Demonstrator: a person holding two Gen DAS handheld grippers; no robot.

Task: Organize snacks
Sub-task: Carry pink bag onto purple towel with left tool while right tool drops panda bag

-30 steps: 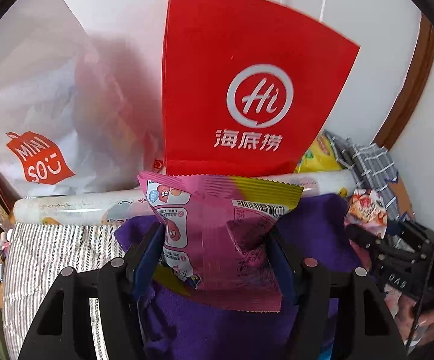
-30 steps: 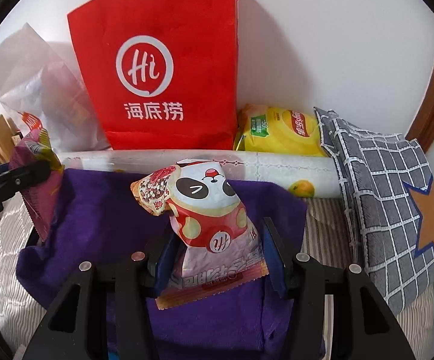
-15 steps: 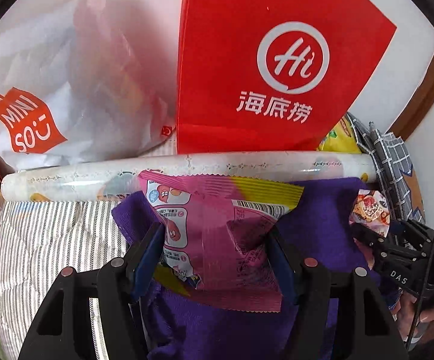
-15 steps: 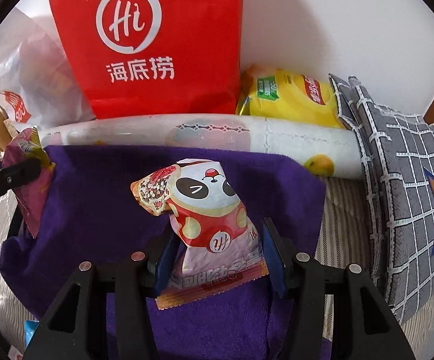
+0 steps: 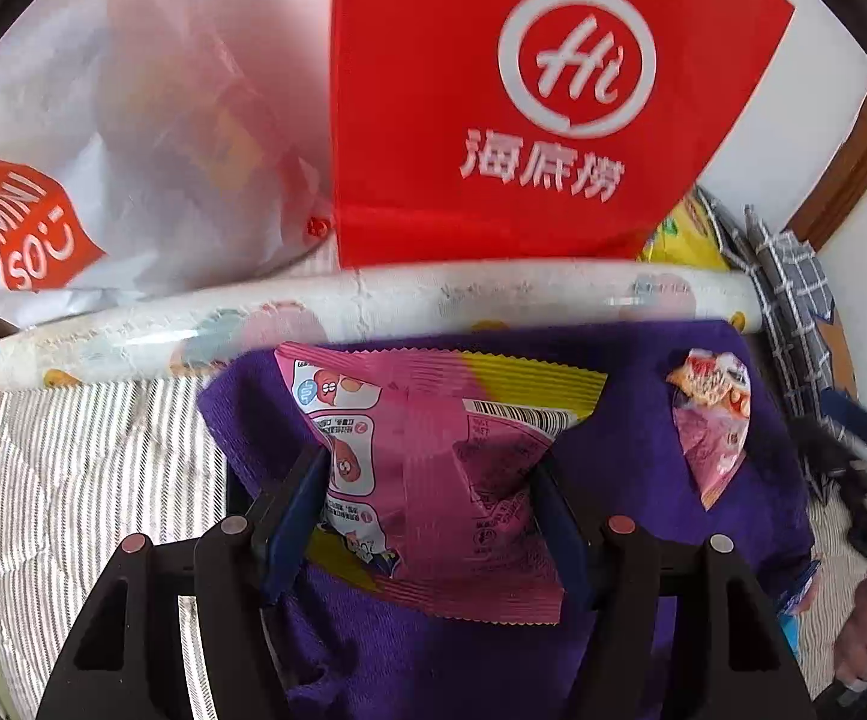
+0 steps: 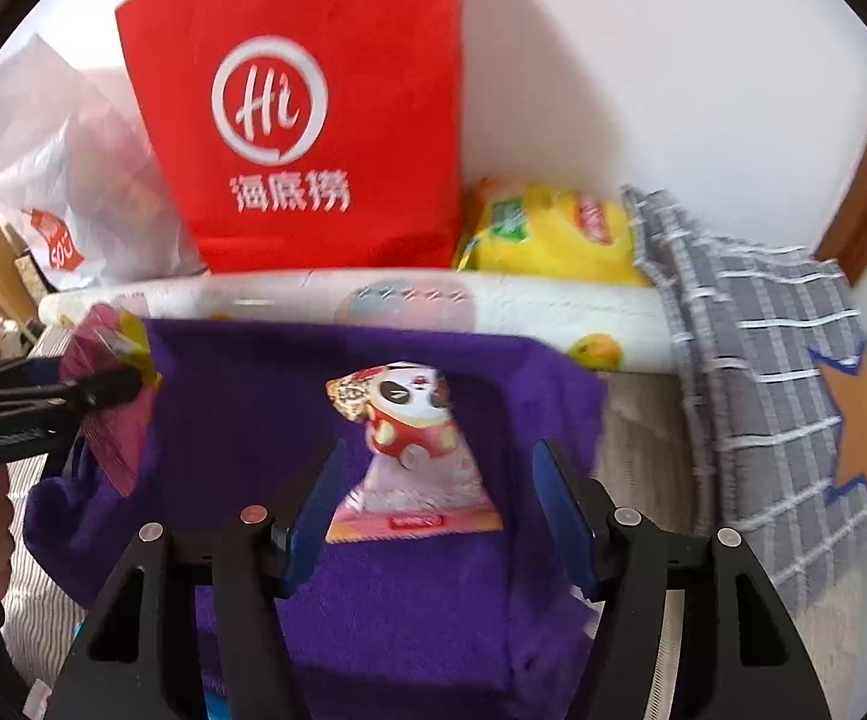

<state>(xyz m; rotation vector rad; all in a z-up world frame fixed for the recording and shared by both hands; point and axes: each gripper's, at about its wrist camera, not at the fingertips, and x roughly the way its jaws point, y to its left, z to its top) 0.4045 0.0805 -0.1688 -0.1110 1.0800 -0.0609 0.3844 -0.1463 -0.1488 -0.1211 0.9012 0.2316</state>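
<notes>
1. The right claw (image 6: 436, 495) has just been opening: the panda snack packet (image 6: 415, 450), gripped before, now lies on the purple towel (image 6: 253, 420) between pads that no longer press it.
2. The left claw (image 5: 430, 504) is clamped on the pink snack packet (image 5: 433, 468), above the same towel.
3. Only the right view shows the yellow chip bag (image 6: 547, 234) fully.
4. Farther back stand the patterned roll (image 5: 373, 312), the red paper bag (image 5: 523, 102), and the white plastic bag (image 5: 103, 150), which the left view shows larger.
</notes>
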